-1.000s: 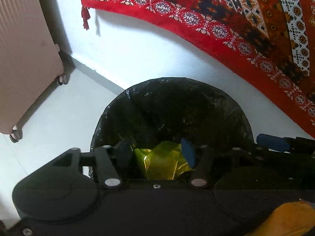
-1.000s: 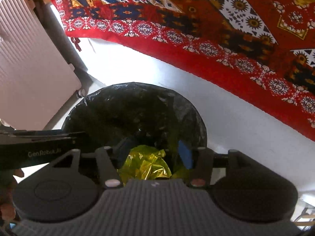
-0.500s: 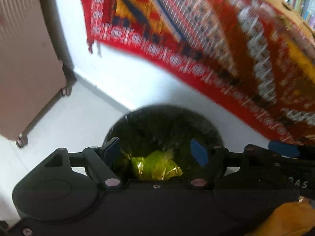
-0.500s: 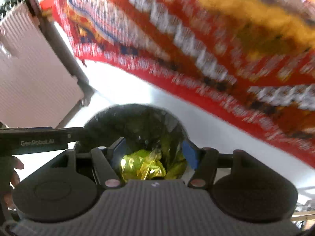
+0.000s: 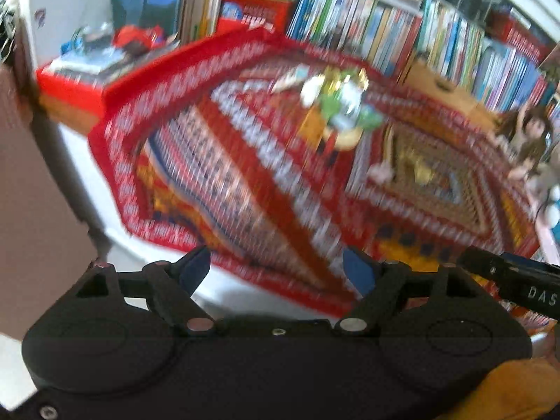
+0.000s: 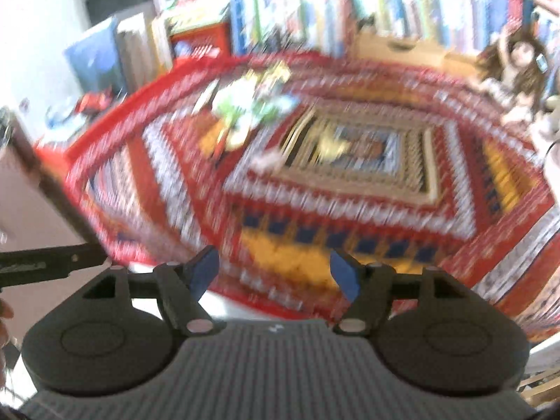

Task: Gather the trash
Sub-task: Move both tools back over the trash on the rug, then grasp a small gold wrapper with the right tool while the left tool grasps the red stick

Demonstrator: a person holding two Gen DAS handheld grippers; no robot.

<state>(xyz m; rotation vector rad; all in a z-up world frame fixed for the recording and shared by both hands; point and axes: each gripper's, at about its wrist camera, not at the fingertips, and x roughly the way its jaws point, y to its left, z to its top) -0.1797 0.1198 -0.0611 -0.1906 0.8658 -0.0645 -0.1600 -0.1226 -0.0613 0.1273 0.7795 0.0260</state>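
Across the back edge of the bench, a long row of books (image 5: 402, 31), blurred. Below it, spread over the whole bench top and draped off its near edge, a red patterned cloth (image 6: 350, 210). Toward the far left corner of the bench, a loose heap of wrappers (image 5: 341, 101) (green, white, some gold foil), the largest lot of trash left; seen also in the right view (image 6: 252, 108). Nearer the middle of the bench, a smaller gold scrap (image 6: 332, 145) with a pale crumpled bit (image 6: 269, 161) just beside it. At the right edge, a doll (image 6: 518, 70) with dark hair, not trash by the look of it.

Closest, left claw (image 5: 276, 271) with jaws opening and nothing between them; right claw (image 6: 274, 273) likewise opening and empty. Both above the near edge, well apart from any trash.

Best handled, probably, by carrying each claw out over one item, left to the heap, right to the gold scrap, then coming down with jaws wide and pinching only wrapper, never the cloth beneath.
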